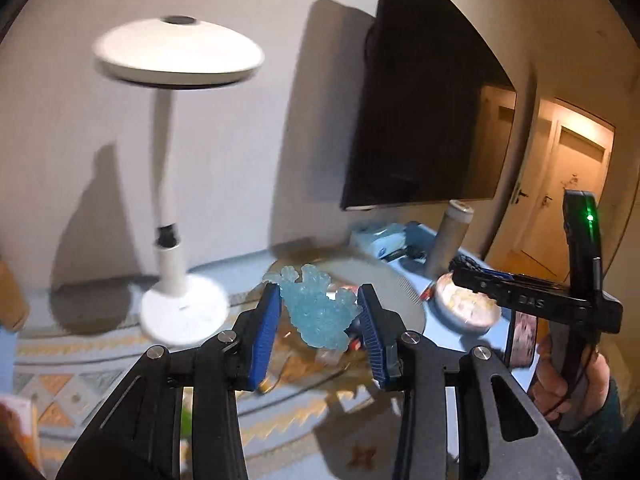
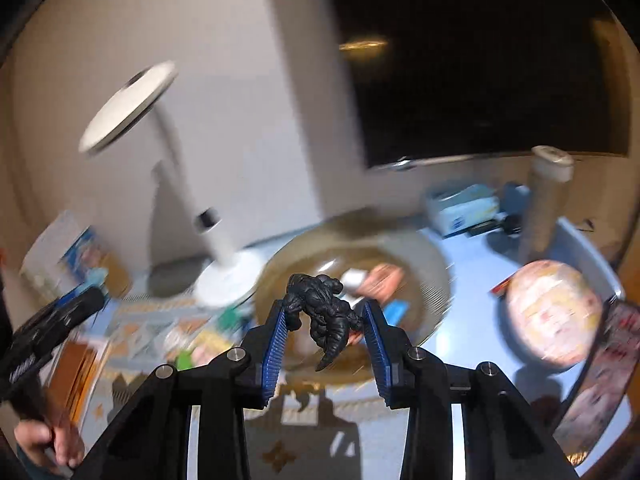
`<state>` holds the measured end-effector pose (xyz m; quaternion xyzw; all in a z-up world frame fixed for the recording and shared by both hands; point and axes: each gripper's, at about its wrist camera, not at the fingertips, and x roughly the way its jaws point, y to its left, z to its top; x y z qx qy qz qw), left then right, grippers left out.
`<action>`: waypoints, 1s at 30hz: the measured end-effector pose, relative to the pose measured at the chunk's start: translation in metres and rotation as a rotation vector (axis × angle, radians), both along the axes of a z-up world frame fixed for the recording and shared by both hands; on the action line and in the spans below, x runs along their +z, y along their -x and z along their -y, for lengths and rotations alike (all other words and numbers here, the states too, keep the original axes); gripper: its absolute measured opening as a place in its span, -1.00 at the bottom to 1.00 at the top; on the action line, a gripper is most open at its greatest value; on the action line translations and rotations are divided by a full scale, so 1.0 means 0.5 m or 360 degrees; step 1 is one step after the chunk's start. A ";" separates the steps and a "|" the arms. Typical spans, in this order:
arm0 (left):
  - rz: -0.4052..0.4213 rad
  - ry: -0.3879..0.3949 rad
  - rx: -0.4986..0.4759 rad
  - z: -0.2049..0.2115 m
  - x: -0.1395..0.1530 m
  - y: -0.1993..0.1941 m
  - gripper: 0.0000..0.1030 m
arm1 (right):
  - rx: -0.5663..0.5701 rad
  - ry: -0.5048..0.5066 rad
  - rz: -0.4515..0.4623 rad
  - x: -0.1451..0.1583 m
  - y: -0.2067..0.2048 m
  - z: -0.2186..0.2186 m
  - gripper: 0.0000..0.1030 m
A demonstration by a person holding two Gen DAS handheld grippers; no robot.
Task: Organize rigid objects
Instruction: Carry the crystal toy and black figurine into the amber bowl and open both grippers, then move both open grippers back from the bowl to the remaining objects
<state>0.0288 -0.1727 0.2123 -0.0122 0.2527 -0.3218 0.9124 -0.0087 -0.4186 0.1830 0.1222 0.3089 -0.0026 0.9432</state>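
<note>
Translucent blue figurine (image 1: pixel 316 312) clamped between pads of left hand-held gripper (image 1: pixel 319 320), held above glass bowl (image 1: pixel 392 284) on counter (image 1: pixel 120 360). Black figurine (image 2: pixel 326 312) clamped in right hand-held gripper (image 2: pixel 325 322), over same bowl. White lamp (image 1: pixel 172 184) behind, to the left.

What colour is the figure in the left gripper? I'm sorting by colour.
Translucent light blue figure; clearest in the left wrist view.
</note>
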 end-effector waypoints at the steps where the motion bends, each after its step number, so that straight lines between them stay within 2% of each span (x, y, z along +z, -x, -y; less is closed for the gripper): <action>1: -0.0012 0.0001 -0.0011 0.017 -0.003 -0.014 -0.29 | -0.0050 0.0018 -0.0014 0.002 -0.018 0.015 -0.27; 3: -0.0052 -0.0014 -0.0023 0.060 -0.021 -0.053 -0.29 | -0.0106 0.0040 -0.0044 -0.005 -0.052 0.031 -0.27; 5: -0.0150 -0.0019 -0.0033 0.098 -0.065 -0.098 -0.29 | -0.0133 0.0048 -0.0100 -0.028 -0.083 0.045 -0.27; 10: -0.0366 -0.0074 -0.0055 0.153 -0.191 -0.160 -0.29 | -0.0136 0.0041 -0.0314 -0.131 -0.148 0.068 -0.27; 13: -0.0437 -0.0100 -0.0074 0.174 -0.238 -0.183 -0.29 | -0.0195 0.0080 -0.0409 -0.178 -0.166 0.080 -0.27; 16: -0.0468 -0.0089 -0.0082 0.186 -0.256 -0.202 -0.22 | -0.0214 0.0077 -0.0433 -0.201 -0.179 0.089 -0.26; 17: -0.0468 -0.0094 -0.0078 0.190 -0.256 -0.209 0.01 | -0.0220 0.0069 -0.0438 -0.205 -0.182 0.092 -0.16; 18: -0.0462 -0.0096 -0.0061 0.190 -0.252 -0.213 0.15 | -0.0228 0.0058 -0.0438 -0.205 -0.183 0.096 -0.07; 19: -0.0451 -0.0091 -0.0034 0.188 -0.244 -0.215 0.38 | -0.0248 0.0051 -0.0424 -0.200 -0.180 0.101 0.10; 20: -0.0426 -0.0063 -0.0019 0.180 -0.232 -0.212 0.45 | -0.0275 0.0055 -0.0396 -0.192 -0.176 0.104 0.14; 23: -0.0389 0.0030 -0.0015 0.148 -0.192 -0.198 0.46 | -0.0340 0.0063 -0.0295 -0.149 -0.148 0.111 0.17; 25: -0.0391 0.0086 -0.0014 0.125 -0.165 -0.182 0.46 | -0.0343 0.0003 -0.0244 -0.125 -0.126 0.112 0.20; 27: -0.0380 0.0145 -0.0031 0.096 -0.137 -0.154 0.47 | -0.0307 -0.0062 -0.0211 -0.106 -0.108 0.105 0.21; 30: -0.0313 0.0152 -0.0024 0.054 -0.089 -0.098 0.47 | -0.0209 -0.0102 -0.0176 -0.074 -0.080 0.067 0.21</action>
